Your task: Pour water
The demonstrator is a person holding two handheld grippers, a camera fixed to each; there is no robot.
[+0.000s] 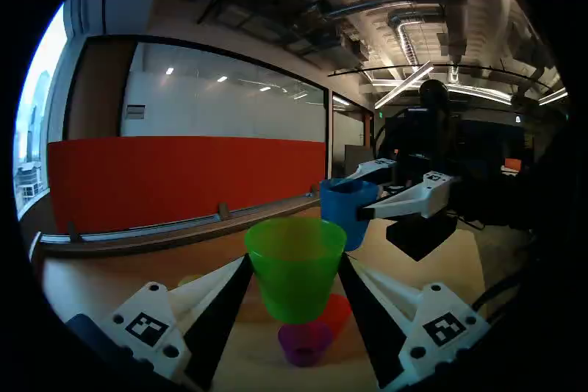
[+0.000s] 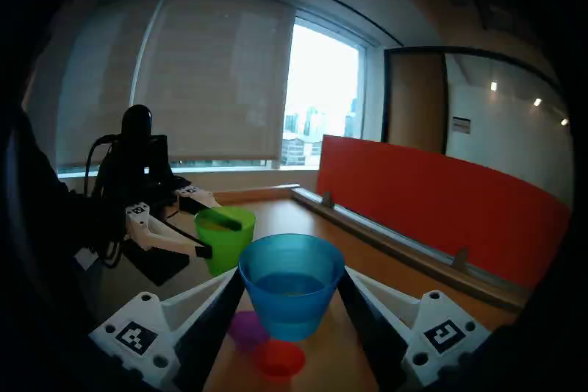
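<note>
In the left gripper view a green cup (image 1: 295, 268) hangs upright above the table, with my left gripper (image 1: 295, 274) shut on its sides. Farther off, the blue cup (image 1: 346, 209) is clamped by the right gripper's white fingers (image 1: 404, 203). In the right gripper view that blue cup (image 2: 292, 284) sits between my right gripper (image 2: 292, 285), shut on it, and holds water partway up. Beyond it the green cup (image 2: 224, 237) shows in the left gripper's fingers (image 2: 165, 236). Both cups are raised and apart.
A small purple cup (image 1: 305, 343) and a red cup (image 1: 336, 311) stand on the wooden table (image 1: 110, 282) below; they are the purple cup (image 2: 248, 329) and red cup (image 2: 279, 357) in the right gripper view. A red partition (image 1: 184, 175) runs along the table's far edge.
</note>
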